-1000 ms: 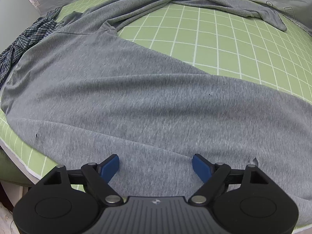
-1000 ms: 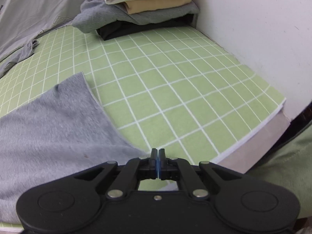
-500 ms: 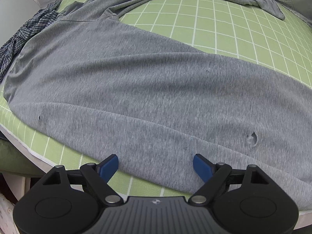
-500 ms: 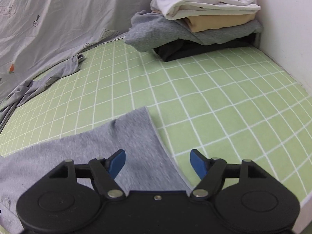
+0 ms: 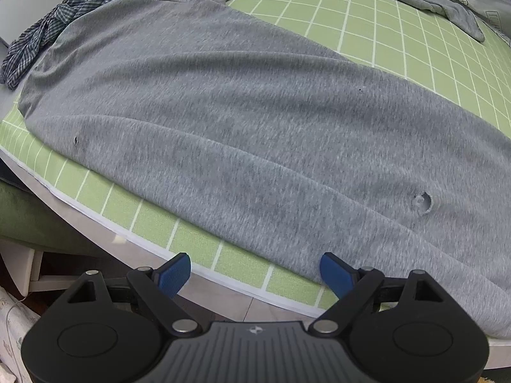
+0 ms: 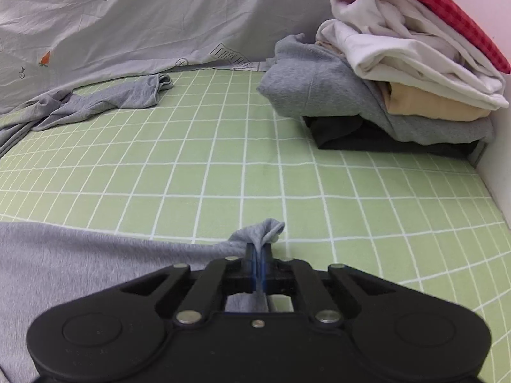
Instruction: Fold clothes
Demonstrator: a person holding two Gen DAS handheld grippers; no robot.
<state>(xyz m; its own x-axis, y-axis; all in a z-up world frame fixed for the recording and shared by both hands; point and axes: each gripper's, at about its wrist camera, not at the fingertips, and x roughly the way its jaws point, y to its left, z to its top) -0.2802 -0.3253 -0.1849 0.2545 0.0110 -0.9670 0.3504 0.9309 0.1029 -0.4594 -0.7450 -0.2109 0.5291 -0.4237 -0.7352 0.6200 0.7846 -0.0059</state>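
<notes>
Green bedsheet with white grid [image 5: 399, 41], bearing spread grey cotton T-shirt [image 5: 239, 111]. Step in hand: gripping hem corners. Right gripper [image 6: 259, 255] just clamped onto bunched corner of shirt; left gripper [image 5: 255, 274] spread wide, empty, over near edge. Next, judged: close left on hem, then lift both evenly.

The left wrist view looks steeply down from close above the near edge of the grey shirt [image 5: 255, 121], the right wrist view looks lower across the green grid mat [image 6: 223, 166] to the folded pile [image 6: 383, 79], and both share shirt and mat.
</notes>
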